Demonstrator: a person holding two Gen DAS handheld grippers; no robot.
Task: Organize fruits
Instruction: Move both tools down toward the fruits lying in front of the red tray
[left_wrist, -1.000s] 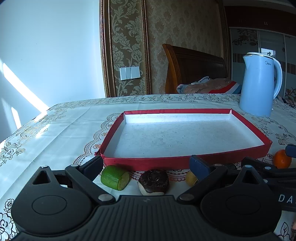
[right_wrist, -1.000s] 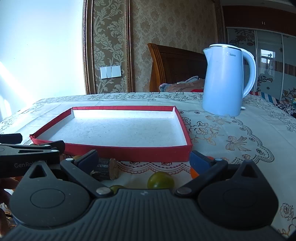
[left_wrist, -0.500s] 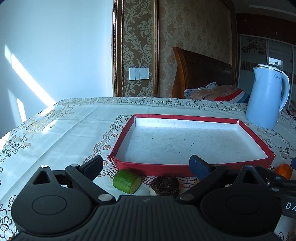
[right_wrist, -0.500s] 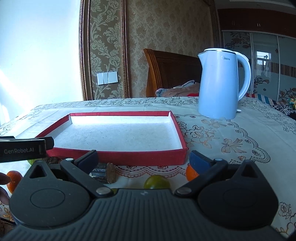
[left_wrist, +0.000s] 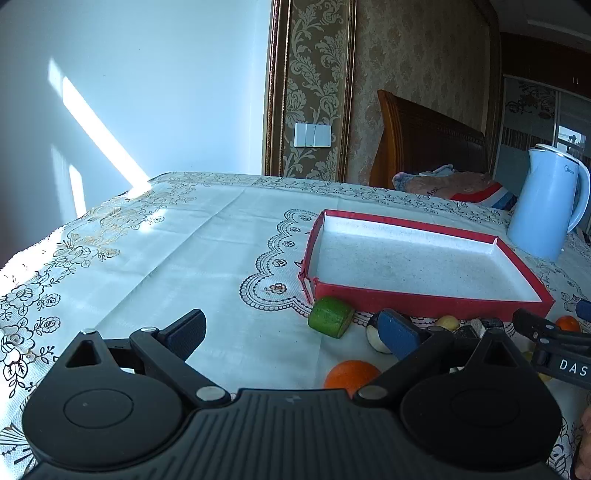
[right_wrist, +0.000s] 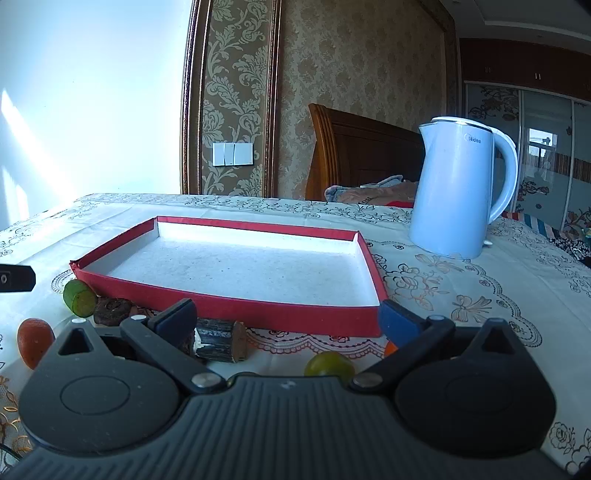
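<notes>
Both the left gripper (left_wrist: 291, 328) and right gripper (right_wrist: 288, 314) gape empty; fruit crowds the red tray (right_wrist: 236, 308) wall low in frame, so the olive-green fruit (right_wrist: 328, 363) could easily roll off

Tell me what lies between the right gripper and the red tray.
In the right wrist view, a dark log-shaped piece and a green fruit lie before the red tray.

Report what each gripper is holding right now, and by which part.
Nothing is held. The left gripper and the right gripper both stand open with empty space between their fingers; the fruits lie on the tablecloth before the red tray.
</notes>
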